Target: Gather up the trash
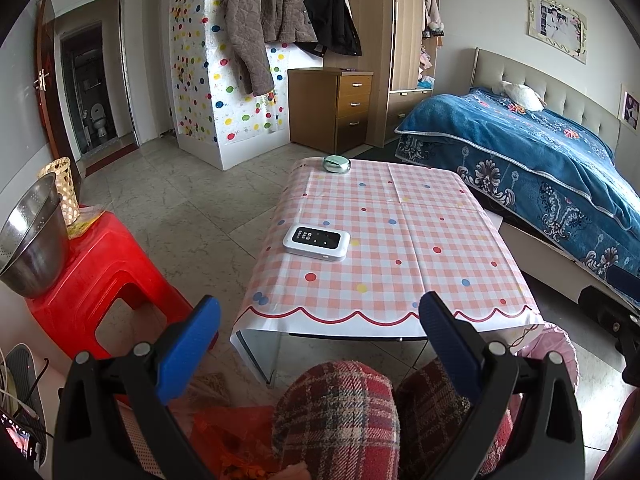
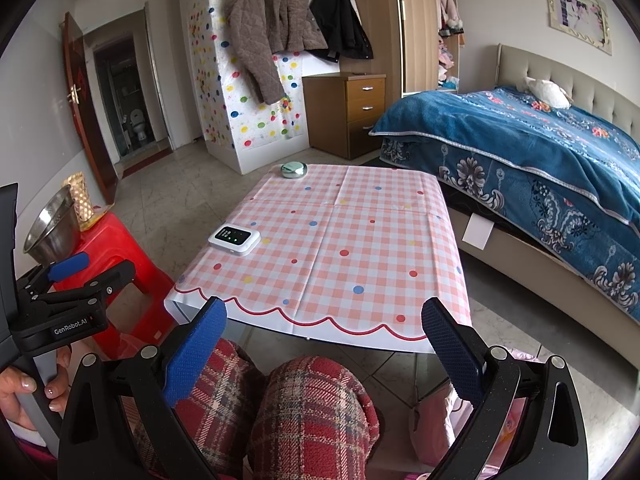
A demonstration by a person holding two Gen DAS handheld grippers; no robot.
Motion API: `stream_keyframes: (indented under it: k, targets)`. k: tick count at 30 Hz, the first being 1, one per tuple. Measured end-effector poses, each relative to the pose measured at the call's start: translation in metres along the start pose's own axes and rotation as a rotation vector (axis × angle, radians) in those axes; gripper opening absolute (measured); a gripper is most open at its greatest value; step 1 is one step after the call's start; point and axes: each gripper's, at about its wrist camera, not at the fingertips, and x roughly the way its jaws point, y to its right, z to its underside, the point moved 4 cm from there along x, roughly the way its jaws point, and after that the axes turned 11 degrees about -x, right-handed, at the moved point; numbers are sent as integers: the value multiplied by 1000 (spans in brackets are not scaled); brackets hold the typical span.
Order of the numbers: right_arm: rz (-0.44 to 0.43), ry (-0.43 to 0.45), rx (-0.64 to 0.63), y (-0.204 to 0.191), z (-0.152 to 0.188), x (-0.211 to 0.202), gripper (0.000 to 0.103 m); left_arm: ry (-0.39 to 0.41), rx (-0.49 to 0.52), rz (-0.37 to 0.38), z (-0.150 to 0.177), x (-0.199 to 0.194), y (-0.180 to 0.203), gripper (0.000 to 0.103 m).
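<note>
Both tongs, left [image 1: 320, 354] and right [image 2: 324, 354], spread apart and empty above the knees; no trash visible on the checkered counter [image 2: 360, 240], only a rigid white device [image 2: 234, 240] at 10 o'clock, likely not for collecting.

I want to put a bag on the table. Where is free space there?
The checkered table is bare right of the white device and before the green case. The red stool is crowded: steel bowl and woven basket.

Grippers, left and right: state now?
Left gripper: open, holding nothing.
Right gripper: open, holding nothing.
</note>
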Motion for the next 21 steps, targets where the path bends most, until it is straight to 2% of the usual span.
stream_keyframes:
  k: [15,21]
  targets:
    - [-1,-1,2,1,0,0,97,-3,-1,1,0,-2,3,96]
    - [-4,-2,5,1,0,0,97,20,-11,49,0,0,3,96]
